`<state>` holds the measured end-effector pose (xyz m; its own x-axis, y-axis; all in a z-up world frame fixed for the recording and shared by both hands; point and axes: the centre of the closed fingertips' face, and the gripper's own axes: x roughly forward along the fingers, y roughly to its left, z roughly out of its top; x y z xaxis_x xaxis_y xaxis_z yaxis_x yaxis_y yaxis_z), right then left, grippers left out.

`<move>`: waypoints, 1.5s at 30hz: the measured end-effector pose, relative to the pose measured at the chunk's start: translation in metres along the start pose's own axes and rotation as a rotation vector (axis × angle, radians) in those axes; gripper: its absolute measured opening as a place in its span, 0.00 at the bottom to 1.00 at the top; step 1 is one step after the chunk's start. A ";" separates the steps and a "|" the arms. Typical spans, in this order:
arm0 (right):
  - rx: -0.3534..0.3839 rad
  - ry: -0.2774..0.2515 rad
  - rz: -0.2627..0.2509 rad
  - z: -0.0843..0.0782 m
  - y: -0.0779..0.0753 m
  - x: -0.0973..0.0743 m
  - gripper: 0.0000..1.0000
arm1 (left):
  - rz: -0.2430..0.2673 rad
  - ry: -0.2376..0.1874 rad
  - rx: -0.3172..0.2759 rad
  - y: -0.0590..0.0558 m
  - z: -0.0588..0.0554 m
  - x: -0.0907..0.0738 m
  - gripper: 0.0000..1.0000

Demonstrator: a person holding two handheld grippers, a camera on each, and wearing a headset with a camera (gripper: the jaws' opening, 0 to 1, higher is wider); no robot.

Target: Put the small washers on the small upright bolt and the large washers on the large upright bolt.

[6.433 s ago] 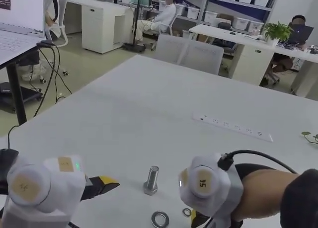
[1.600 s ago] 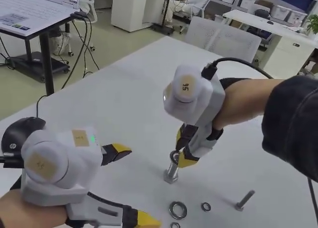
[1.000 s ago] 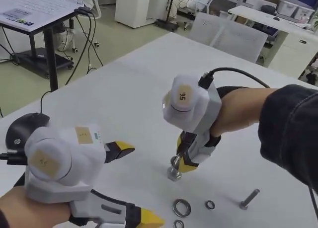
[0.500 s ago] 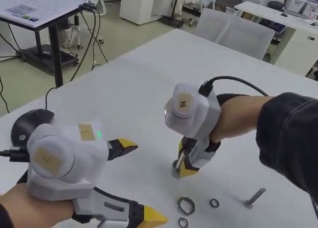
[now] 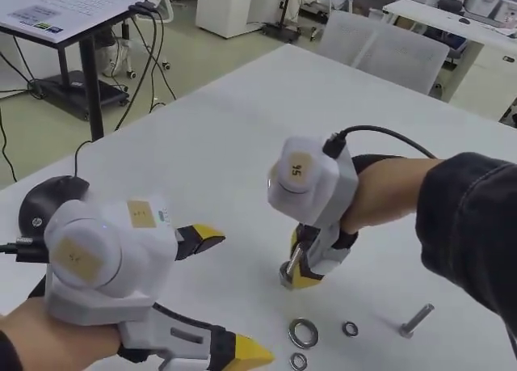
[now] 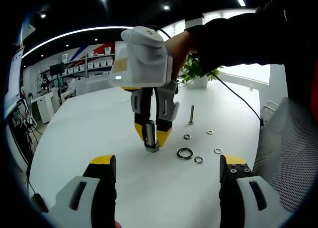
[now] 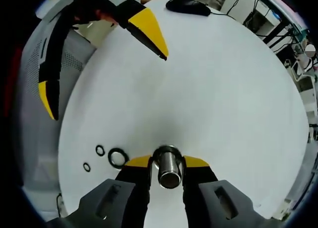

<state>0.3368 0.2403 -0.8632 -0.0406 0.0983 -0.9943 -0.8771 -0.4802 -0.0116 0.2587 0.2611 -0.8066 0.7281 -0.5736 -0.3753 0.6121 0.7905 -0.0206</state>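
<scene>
The large bolt [image 5: 288, 271] stands upright on the white table [image 5: 242, 145], and my right gripper [image 5: 300, 267] is shut on its shank from above. The right gripper view looks down on the bolt's round end [image 7: 170, 173] between the yellow jaw tips. A large washer [image 5: 303, 333] and two small washers [image 5: 350, 329] [image 5: 298, 360] lie flat just in front of it. The small bolt [image 5: 415, 320] lies on its side to the right. My left gripper [image 5: 224, 297] hovers open at the lower left, nothing between its jaws. In its view the right gripper [image 6: 150, 133] holds the bolt [image 6: 150, 141], washers [image 6: 185, 153] beside it.
A black mouse [image 5: 48, 197] sits at the table's left edge. A laptop [image 5: 56, 3] rests on a stand beyond it, cables hanging down. A grey chair [image 5: 388, 52] stands at the far edge. The person's dark sleeve [image 5: 468, 225] reaches in from the right.
Over the last seconds my right gripper has come down over the upright large bolt and sits lower on its shank. The left gripper has stayed open at the lower left.
</scene>
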 end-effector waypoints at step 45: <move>0.102 -0.032 -0.023 -0.037 0.038 -0.019 0.32 | -0.019 -0.002 0.051 -0.006 0.014 0.001 0.85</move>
<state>0.3214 0.1881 -0.8488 -0.0335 0.1371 -0.9900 -0.9222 -0.3860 -0.0223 0.2601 0.2530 -0.7943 0.7167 -0.5888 -0.3737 0.6406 0.7676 0.0192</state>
